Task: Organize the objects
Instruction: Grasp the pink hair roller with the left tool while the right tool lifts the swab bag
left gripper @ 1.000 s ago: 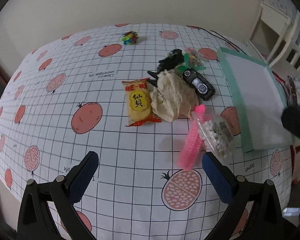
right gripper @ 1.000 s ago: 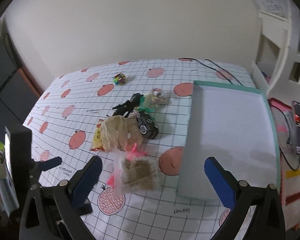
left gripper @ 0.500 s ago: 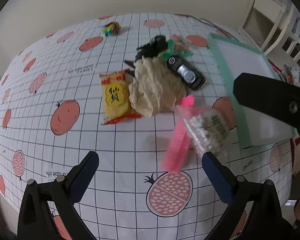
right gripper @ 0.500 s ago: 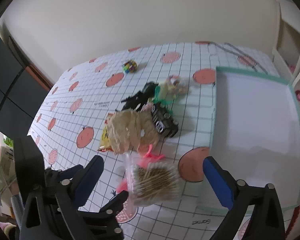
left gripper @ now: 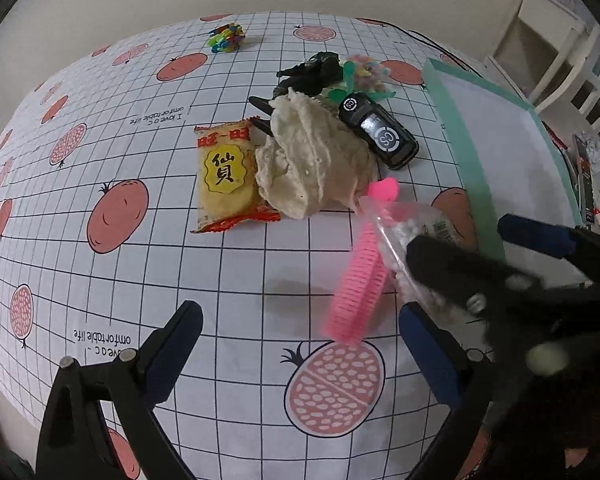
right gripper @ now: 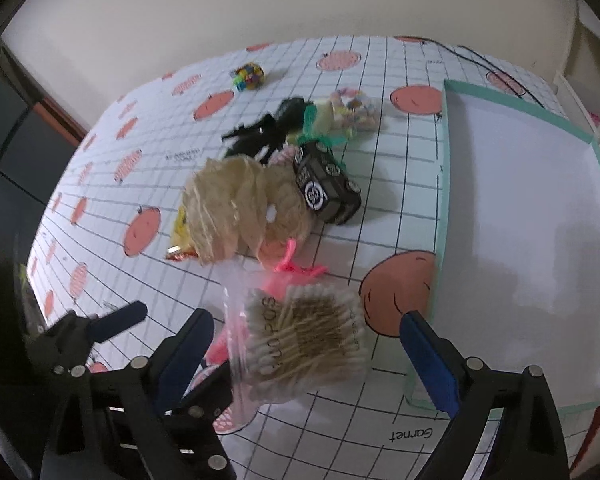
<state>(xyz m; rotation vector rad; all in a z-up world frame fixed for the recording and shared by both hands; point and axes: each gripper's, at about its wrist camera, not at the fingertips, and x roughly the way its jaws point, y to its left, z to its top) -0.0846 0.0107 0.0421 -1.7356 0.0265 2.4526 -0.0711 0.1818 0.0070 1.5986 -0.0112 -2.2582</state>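
Note:
A pink comb (left gripper: 360, 284) lies on the fruit-print tablecloth (left gripper: 140, 264), its near end inside the gap of my left gripper (left gripper: 296, 320), whose jaws are closing wide apart, touching nothing. A clear bag of cotton swabs (right gripper: 308, 332) rests partly on the comb. My right gripper (right gripper: 306, 320) hovers around that bag (left gripper: 404, 232) with jaws closing, pads clear of it. Behind lie a yellow snack packet (left gripper: 224, 176), a beige crumpled bag (left gripper: 312, 160) and a black toy car (left gripper: 380, 132). The right gripper (left gripper: 472, 244) shows at the left view's right side.
A shallow box with a mint-green rim (right gripper: 440, 184) lies open at the right. Farther back are a black toy figure (left gripper: 312, 72), a pastel candy bag (left gripper: 364, 70) and a small multicoloured toy (left gripper: 224, 38). White shelving (left gripper: 548, 40) stands beyond the table's right edge.
Both grippers have sunk toward the table. The right one came down over the swab bag and entered the left view from the right. Both pairs of fingers have narrowed slightly.

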